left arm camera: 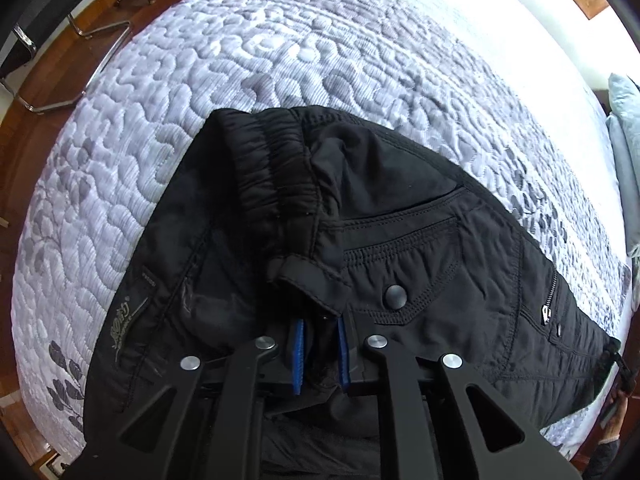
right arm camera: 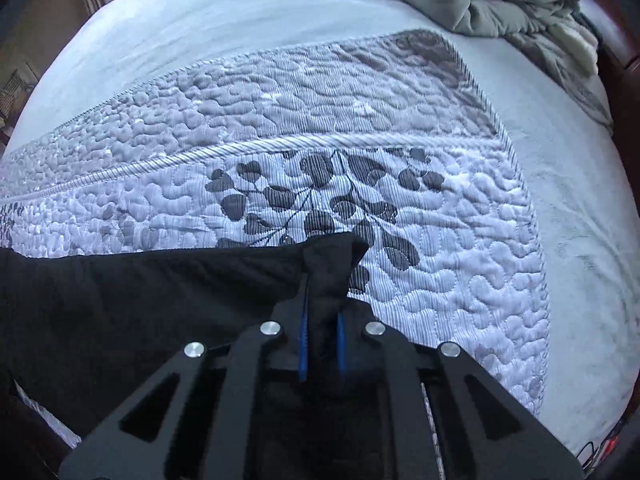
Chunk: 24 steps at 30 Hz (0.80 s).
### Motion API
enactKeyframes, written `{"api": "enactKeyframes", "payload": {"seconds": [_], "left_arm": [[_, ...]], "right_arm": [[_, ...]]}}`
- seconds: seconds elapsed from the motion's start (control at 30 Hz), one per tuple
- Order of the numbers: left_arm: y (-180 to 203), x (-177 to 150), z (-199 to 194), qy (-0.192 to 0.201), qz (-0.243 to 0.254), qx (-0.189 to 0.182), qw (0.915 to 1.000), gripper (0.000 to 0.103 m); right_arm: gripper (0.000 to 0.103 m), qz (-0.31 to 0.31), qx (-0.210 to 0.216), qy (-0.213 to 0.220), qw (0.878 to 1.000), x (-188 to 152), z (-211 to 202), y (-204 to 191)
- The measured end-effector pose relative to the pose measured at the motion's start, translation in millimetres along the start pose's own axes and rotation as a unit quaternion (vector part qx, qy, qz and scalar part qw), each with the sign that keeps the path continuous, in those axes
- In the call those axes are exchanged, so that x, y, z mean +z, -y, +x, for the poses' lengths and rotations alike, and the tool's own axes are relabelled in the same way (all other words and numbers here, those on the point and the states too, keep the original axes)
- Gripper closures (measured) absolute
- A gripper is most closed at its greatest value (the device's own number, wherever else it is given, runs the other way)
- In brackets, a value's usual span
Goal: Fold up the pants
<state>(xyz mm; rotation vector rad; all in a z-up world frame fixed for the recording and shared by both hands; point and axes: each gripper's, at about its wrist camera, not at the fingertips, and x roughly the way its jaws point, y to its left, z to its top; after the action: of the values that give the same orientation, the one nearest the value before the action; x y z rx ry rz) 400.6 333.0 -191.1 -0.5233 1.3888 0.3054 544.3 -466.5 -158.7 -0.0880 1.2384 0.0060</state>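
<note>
Two grippers [left arm camera: 320, 354] [right arm camera: 322, 344], pants [left arm camera: 420, 272], quilt [left arm camera: 240, 80]

Open quilt [left arm camera: 280, 60] lies beyond the pants [left arm camera: 420, 264], free of anything to bump. A chair [left arm camera: 48, 20] stands off the bed's far left edge. In the right view, a heaped duvet [right arm camera: 500, 0] fills the far right corner.

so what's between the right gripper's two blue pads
A bunched corner of the black pants, pinched between the blue pads of the right gripper; the right wrist view shows it.
</note>
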Motion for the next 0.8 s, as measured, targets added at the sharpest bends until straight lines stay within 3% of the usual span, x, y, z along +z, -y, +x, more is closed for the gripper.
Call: {"api": "enactKeyframes", "payload": {"seconds": [0.13,0.33,0.53,0.8], "left_arm": [[3.1,-9.6,-25.9,0.037,0.005,-0.014,0.9992,0.091],[-8.1,-40.4,-75.0,0.095,0.0,-0.076,0.9926,0.091],[-27.8,-91.1,-116.5,0.135,0.014,-0.126,0.9827,0.091],[-74.1,-168.1,-144.2,0.162,0.001,-0.183,0.9697,0.091]], "right_arm": [[0.094,-0.002,0.013,0.062,0.998,-13.3,-51.3,-5.9],[0.094,0.009,0.047,0.154,0.987,-48.9,-135.3,-1.1],[0.094,0.022,0.066,0.229,0.971,-118.4,-203.5,10.2],[0.093,0.066,0.093,0.275,0.955,-225.1,-242.2,40.7]]}}
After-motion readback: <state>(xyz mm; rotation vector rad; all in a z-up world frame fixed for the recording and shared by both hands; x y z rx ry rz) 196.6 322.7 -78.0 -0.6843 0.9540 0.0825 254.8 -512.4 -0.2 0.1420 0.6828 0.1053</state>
